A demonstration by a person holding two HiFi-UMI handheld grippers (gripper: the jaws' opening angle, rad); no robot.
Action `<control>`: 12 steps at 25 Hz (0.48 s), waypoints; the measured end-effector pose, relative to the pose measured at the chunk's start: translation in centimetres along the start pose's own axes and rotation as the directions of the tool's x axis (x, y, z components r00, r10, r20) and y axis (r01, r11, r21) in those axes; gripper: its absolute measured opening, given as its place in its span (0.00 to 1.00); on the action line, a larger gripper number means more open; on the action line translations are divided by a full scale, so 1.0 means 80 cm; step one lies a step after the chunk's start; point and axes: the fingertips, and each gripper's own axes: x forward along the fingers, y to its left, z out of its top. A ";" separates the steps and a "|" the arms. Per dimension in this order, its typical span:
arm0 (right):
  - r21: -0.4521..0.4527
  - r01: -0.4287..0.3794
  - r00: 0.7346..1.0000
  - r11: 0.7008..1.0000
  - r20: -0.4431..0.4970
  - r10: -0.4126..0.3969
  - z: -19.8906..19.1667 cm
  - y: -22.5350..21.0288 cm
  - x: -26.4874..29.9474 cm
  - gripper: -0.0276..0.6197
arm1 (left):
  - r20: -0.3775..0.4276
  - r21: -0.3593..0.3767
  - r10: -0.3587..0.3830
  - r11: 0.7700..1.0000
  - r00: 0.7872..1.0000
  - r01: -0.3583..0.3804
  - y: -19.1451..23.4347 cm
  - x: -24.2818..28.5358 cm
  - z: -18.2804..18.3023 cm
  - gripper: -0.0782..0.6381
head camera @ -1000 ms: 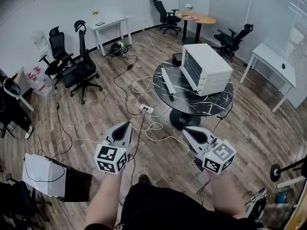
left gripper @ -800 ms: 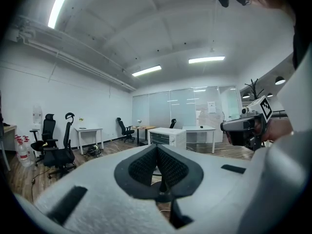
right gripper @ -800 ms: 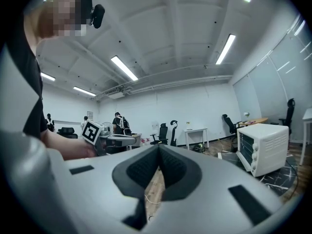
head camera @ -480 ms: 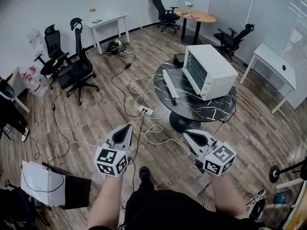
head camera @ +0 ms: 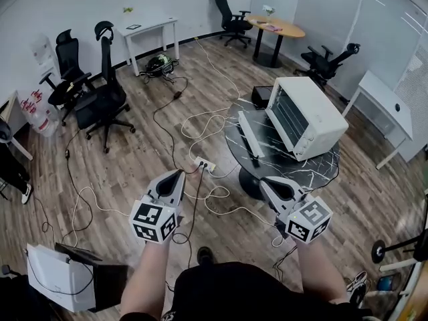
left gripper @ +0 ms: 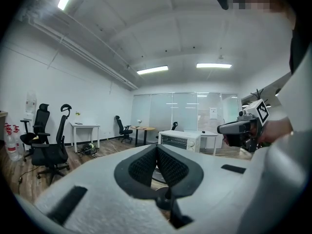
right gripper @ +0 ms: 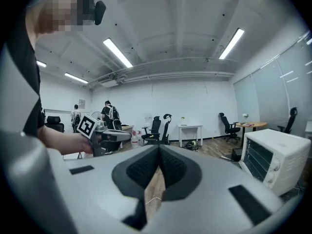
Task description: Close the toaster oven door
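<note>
A white toaster oven (head camera: 309, 118) stands on a round black marble table (head camera: 289, 163) ahead and to the right. Its door (head camera: 250, 133) hangs open, lying flat toward the left. Both grippers are held low in front of the person, well short of the table. My left gripper (head camera: 176, 174) is shut and empty. My right gripper (head camera: 266, 181) is shut and empty too, and is the nearer to the table. The left gripper view has the toaster oven (left gripper: 179, 139) far off beyond the gripper (left gripper: 157, 147). It sits at the right edge (right gripper: 271, 156) of the right gripper view, past the gripper (right gripper: 159, 149).
Cables and a power strip (head camera: 204, 164) lie on the wood floor between me and the table. Black office chairs (head camera: 100, 99) stand at the left. A white desk (head camera: 148, 27) and a round wooden table (head camera: 274, 27) are at the back, with white tables (head camera: 388, 102) on the right.
The person has stepped forward: the table and toaster oven are nearer and lie further right in the head view. Both grippers stay shut in the same hold.
</note>
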 end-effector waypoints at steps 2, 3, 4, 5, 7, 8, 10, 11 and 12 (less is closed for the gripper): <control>0.004 0.015 1.000 1.000 -0.008 -0.015 0.001 -0.007 0.025 0.07 | 0.003 -0.005 -0.005 1.000 1.000 0.005 0.024 0.007 0.002 0.11; 0.014 0.021 1.000 1.000 -0.011 -0.021 0.001 -0.009 0.035 0.07 | 0.002 -0.007 -0.008 1.000 1.000 0.008 0.035 0.009 0.002 0.11; 0.028 0.028 1.000 0.999 -0.012 -0.027 0.001 -0.010 0.045 0.07 | -0.003 -0.008 -0.013 1.000 1.000 0.013 0.044 0.010 0.001 0.11; 0.042 0.032 0.999 0.999 -0.011 -0.032 0.001 -0.010 0.054 0.07 | -0.010 -0.007 -0.018 1.000 1.000 0.018 0.053 0.011 -0.001 0.11; 0.061 0.035 0.999 0.997 -0.005 -0.035 0.003 -0.008 0.075 0.07 | -0.026 -0.007 -0.022 1.000 0.999 0.022 0.071 0.014 -0.006 0.11; 0.068 0.031 1.000 0.997 -0.006 -0.031 0.003 -0.007 0.086 0.07 | -0.031 -0.013 -0.021 1.000 0.999 0.020 0.079 0.016 -0.008 0.11; 0.075 0.016 1.000 0.997 -0.019 -0.015 -0.003 -0.005 0.105 0.07 | -0.040 -0.029 -0.017 0.999 0.999 0.016 0.093 0.020 -0.015 0.11; 0.078 0.009 1.000 0.997 -0.026 -0.007 -0.006 -0.006 0.113 0.07 | -0.044 -0.034 -0.016 0.999 0.999 0.015 0.098 0.022 -0.019 0.11; 0.081 0.005 1.000 0.997 -0.031 -0.002 -0.009 -0.008 0.121 0.07 | -0.050 -0.036 -0.014 0.999 0.999 0.013 0.104 0.024 -0.023 0.11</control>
